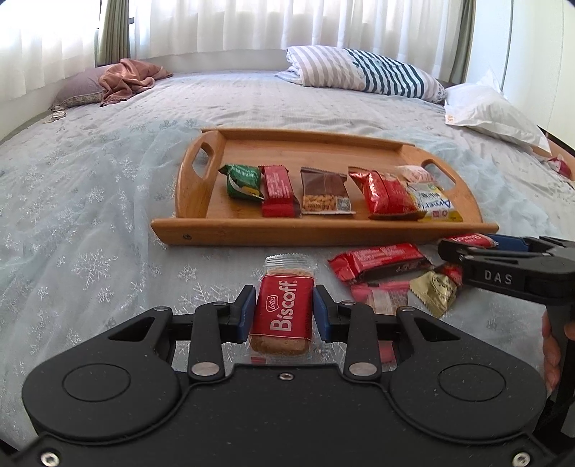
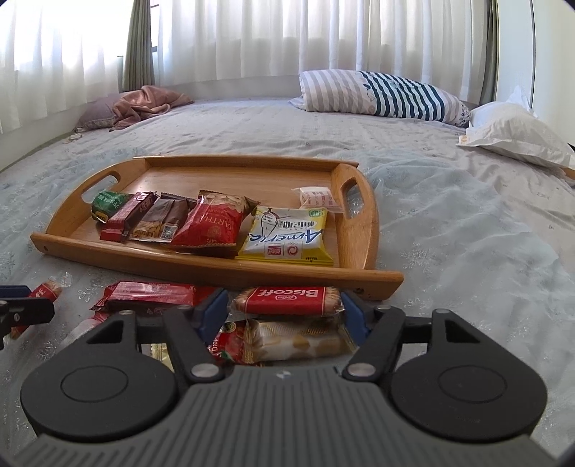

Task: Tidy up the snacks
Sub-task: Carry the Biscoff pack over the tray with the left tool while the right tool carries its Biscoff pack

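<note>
The left gripper [image 1: 282, 310] clamps a Biscoff biscuit [image 1: 281, 312] just in front of the wooden tray [image 1: 323, 230] on the bed [image 1: 90, 201]. The right gripper [image 2: 285, 310] stands half open around a second Biscoff packet [image 2: 287, 300], its pads beside the packet's ends, near the tray's front rim. The tray holds a row of snack packets, green packet [image 1: 242, 181] at its left end, yellow packet [image 2: 287, 237] at its right.

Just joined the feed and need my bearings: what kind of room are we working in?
Most likely a bedroom. The snacks and wooden tray sit on a bed with a snowflake-patterned cover, a striped pillow lies at the far side, and sheer curtains hang over a window behind it.
</note>
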The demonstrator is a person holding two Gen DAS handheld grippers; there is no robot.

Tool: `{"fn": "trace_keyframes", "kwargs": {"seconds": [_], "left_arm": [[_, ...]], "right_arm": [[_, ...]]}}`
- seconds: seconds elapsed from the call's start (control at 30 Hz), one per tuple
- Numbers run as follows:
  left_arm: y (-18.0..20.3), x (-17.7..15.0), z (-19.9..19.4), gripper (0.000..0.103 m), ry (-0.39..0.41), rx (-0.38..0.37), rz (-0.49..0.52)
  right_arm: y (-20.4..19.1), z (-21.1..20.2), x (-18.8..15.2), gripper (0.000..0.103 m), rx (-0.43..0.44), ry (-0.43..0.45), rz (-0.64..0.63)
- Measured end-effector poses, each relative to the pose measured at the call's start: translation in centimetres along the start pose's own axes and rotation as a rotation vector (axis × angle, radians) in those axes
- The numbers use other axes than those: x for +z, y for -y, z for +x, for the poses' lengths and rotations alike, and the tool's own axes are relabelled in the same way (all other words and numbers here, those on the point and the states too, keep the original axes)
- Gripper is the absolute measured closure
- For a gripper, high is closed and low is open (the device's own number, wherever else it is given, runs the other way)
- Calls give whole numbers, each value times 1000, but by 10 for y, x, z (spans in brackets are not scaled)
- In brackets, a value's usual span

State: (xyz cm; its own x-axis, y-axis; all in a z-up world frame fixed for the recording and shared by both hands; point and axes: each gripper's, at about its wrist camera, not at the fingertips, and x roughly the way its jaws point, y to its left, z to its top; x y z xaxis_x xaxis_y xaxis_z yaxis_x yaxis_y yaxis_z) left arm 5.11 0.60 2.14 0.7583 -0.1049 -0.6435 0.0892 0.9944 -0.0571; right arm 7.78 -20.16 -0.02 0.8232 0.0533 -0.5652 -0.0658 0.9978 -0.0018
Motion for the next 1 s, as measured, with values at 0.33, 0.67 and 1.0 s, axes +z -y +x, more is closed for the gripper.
{"fn": "trace_keyframes", "kwargs": {"seconds": [0.33, 0.67, 1.0], "left_arm": [[-5, 15, -1, 71, 28, -2, -12], [-11, 51, -8, 71, 101, -44, -43], [-4, 97, -3, 71, 155, -87, -55]], "right_arm": [[4, -16, 6, 33, 7, 40, 22], [9, -24, 22, 33, 17, 86, 52], [13, -12, 45, 33, 57, 106, 85]]}}
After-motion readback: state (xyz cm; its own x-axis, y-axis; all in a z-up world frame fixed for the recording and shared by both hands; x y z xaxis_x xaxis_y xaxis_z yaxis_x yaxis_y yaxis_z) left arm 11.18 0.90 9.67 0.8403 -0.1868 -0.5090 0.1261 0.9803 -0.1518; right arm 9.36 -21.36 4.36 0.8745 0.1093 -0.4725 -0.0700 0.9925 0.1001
